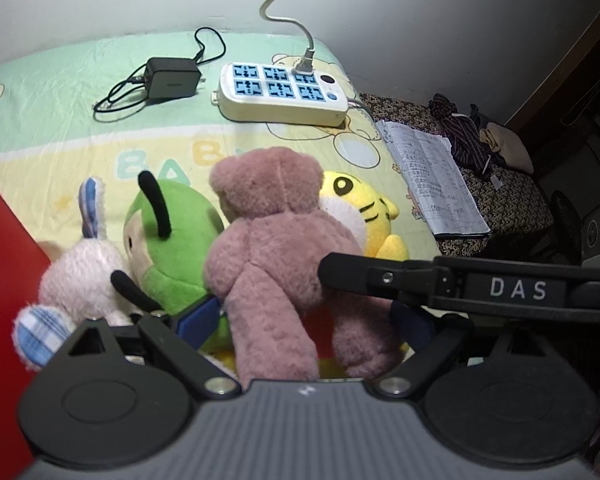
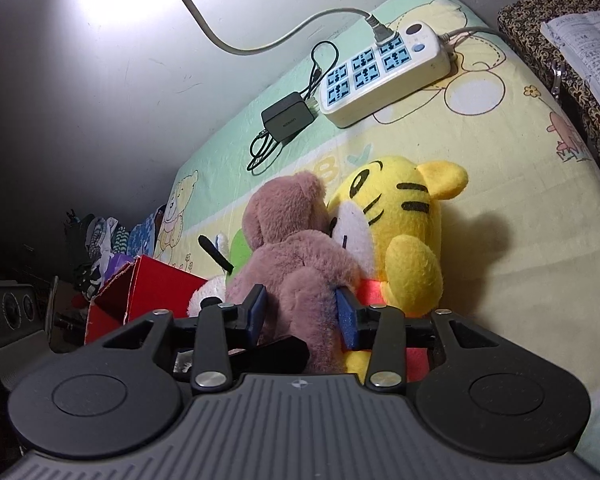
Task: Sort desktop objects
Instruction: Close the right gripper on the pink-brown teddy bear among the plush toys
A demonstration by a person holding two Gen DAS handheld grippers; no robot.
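A pink plush bear (image 1: 272, 240) lies on its front on the bed sheet, pressed among a green plush (image 1: 172, 240), a white plush with blue plaid ears (image 1: 84, 276) and a yellow tiger plush (image 1: 364, 204). My right gripper (image 2: 302, 314) is shut on the pink bear (image 2: 296, 264), its blue pads squeezing the body from both sides. The yellow tiger (image 2: 404, 232) leans against the bear's right. My left gripper (image 1: 304, 320) stands open, fingers wide on either side of the bear's legs. The right gripper's black arm (image 1: 460, 280) crosses the left wrist view.
A red box (image 1: 4, 280) (image 2: 152, 292) stands at the left of the toys. Farther back on the sheet lie a white power strip (image 1: 280, 92) (image 2: 384, 76) and a black charger (image 1: 172, 78) with cable. An open notebook (image 1: 432, 176) and clothes lie off to the right.
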